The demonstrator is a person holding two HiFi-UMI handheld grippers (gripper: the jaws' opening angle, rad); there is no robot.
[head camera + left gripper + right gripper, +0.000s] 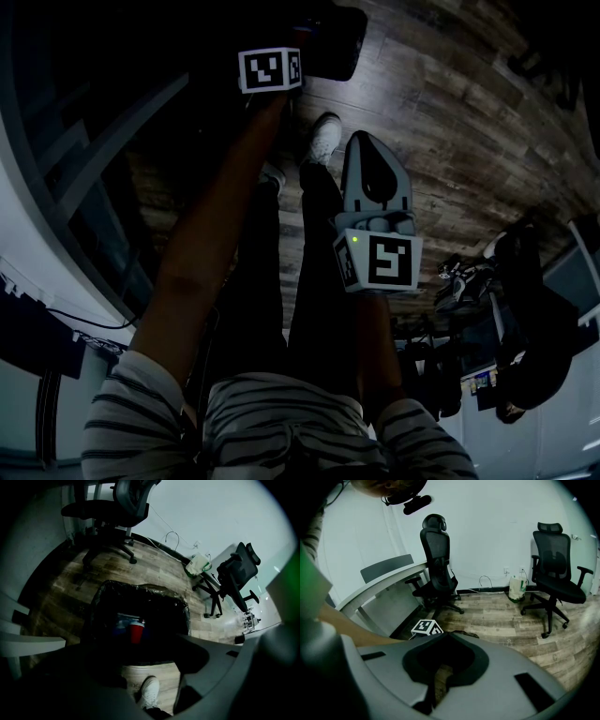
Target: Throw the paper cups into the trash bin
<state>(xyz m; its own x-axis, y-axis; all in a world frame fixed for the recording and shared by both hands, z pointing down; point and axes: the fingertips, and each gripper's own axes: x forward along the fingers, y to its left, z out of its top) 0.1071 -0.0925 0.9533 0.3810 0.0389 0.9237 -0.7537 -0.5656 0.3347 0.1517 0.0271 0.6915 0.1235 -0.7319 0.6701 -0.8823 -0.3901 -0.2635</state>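
**Head view.** Dark wood-plank floor; black-lined trash bin at 12 o'clock.

**Left gripper view.** Left hand-held gripper, jaws apart and empty, over the bin. A red paper cup sits inside the bin. Bare floor lies at 9 o'clock, black office chairs at 12 and 3.

**Right gripper view.** Right hand-held gripper, jaws closed on nothing. The edge of a grey curved table runs at 9 o'clock, with open planks at 3.

A black office chair at right, a second chair upper centre, a white bag between them, all on the wood floor.
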